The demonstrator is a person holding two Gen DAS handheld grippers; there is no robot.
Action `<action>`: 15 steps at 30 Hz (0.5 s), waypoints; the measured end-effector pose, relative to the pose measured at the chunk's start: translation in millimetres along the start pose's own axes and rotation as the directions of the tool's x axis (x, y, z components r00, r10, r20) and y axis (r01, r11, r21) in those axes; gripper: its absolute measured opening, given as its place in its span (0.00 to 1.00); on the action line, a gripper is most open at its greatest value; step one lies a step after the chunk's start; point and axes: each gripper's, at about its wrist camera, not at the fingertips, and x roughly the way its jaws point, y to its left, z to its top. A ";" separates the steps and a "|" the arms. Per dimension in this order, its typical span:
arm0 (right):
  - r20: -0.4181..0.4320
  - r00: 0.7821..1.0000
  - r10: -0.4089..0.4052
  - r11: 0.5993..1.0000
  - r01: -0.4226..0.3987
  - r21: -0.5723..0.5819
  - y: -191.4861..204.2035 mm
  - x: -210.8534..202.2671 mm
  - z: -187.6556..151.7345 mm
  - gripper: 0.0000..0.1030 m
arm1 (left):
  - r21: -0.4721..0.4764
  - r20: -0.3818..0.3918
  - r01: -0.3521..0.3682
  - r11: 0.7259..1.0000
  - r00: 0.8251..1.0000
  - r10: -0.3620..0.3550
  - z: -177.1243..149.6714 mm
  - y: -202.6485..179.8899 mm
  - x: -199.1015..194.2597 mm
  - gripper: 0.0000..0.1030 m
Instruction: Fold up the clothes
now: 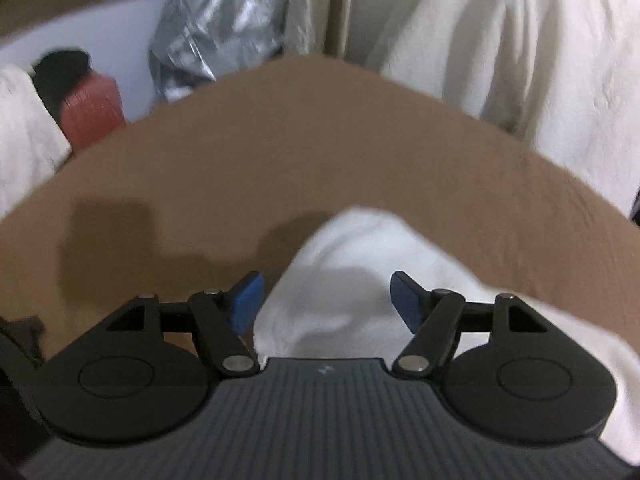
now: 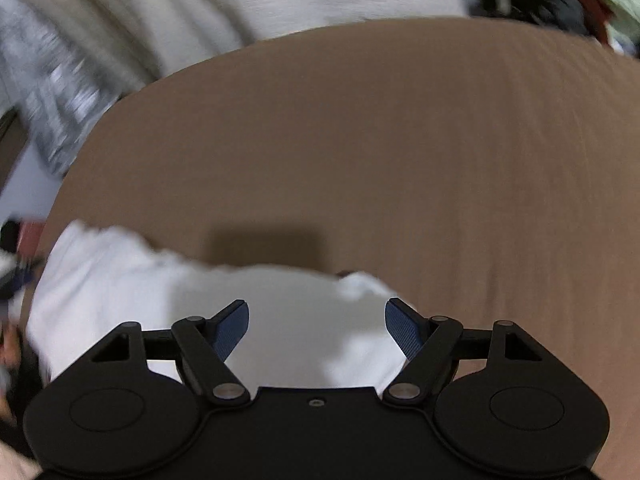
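A white garment [image 1: 360, 264] lies bunched on the brown table [image 1: 320, 140] at the near edge. My left gripper [image 1: 326, 302] is open, its blue pads [image 1: 246, 304] apart just above the garment's left end, holding nothing. In the right wrist view the same white garment [image 2: 132, 280] spreads left and under my right gripper [image 2: 316, 332], which is open and empty, its blue pads [image 2: 402, 332] hovering over the cloth. Both views are blurred.
Beyond the table's far edge hang white cloths [image 1: 520, 40] and a silver plastic bag [image 1: 224, 20]. A red container with a dark top [image 1: 90, 104] stands at the far left. The brown table [image 2: 440, 140] extends far and right.
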 end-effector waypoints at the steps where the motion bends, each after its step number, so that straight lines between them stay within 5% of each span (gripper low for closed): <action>1: 0.004 1.000 0.004 1.000 -0.004 0.014 -1.7 6.1 -4.3 0.78 | -0.016 -0.017 0.032 0.999 0.999 -0.033 -1.4 2.7 4.8 0.71; 4: 0.017 1.000 0.015 0.998 -0.016 0.057 -6.8 24.4 -17.3 0.78 | -0.123 -0.048 0.116 0.986 0.991 -0.123 -3.8 15.5 16.8 0.86; 8: 0.036 0.999 0.030 0.993 -0.034 0.114 -13.6 48.9 -34.6 0.79 | -0.229 -0.138 0.072 0.971 0.985 -0.106 -13.3 16.6 29.1 0.90; 10: 0.037 0.998 0.052 0.989 -0.056 0.135 -15.6 58.6 -43.4 0.66 | -0.236 -0.150 0.085 0.968 0.981 -0.123 -19.7 21.8 35.1 0.88; 11: 0.013 0.994 0.105 0.986 -0.106 0.128 -12.6 56.3 -48.1 0.37 | -0.233 -0.151 0.097 0.967 0.979 -0.135 -23.8 23.1 36.1 0.87; 12: -0.007 0.988 0.153 0.982 -0.151 0.114 -7.0 53.5 -53.8 0.21 | -0.227 -0.153 0.102 0.968 0.978 -0.139 -26.1 22.9 35.1 0.74; 15: -0.051 0.965 0.256 0.967 -0.256 0.014 27.8 42.3 -77.8 0.18 | -0.227 -0.143 0.097 0.969 0.981 -0.132 -25.4 20.7 25.4 0.57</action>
